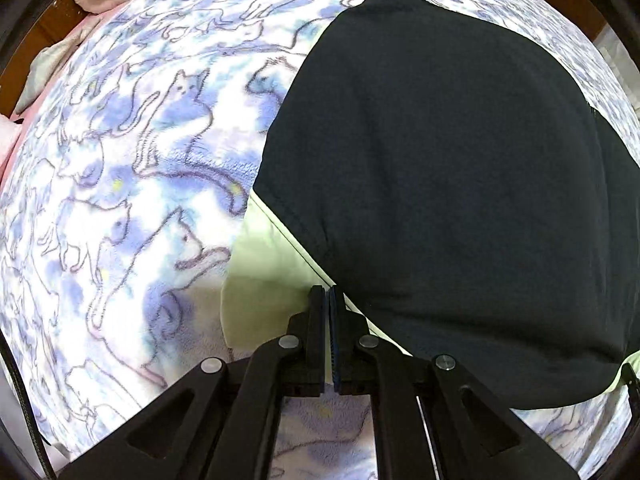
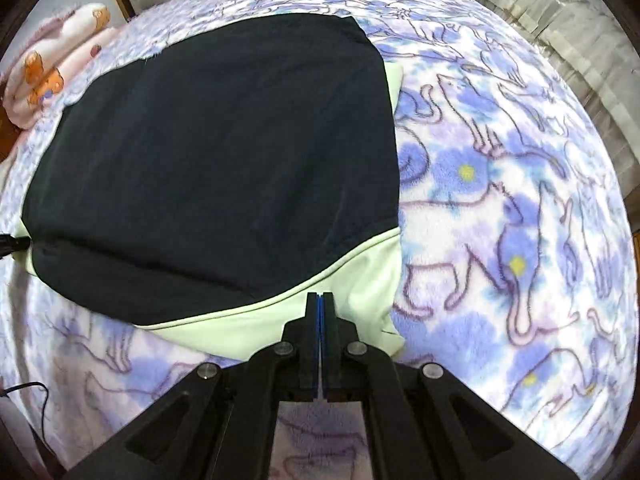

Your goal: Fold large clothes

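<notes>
No writing or label can be read anywhere; the folded navy-and-pale-green garment lies flat on the blue-and-white cat-print fleece blanket; the left gripper and right gripper — jaws pressed together — reach over its green edge, whether pinching cloth I cannot tell; a pink cartoon-print bundle sits at ten o'clock.

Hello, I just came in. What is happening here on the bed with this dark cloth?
A person is folding a dark navy and pale green garment spread on a cat-print fleece blanket. Each hand works one hand-held gripper. The left hand-held gripper and the right hand-held gripper both have their jaws closed, at the near pale green edge of the garment. Whether they pinch the fabric cannot be told. The garment lies flat, roughly rectangular.
</notes>
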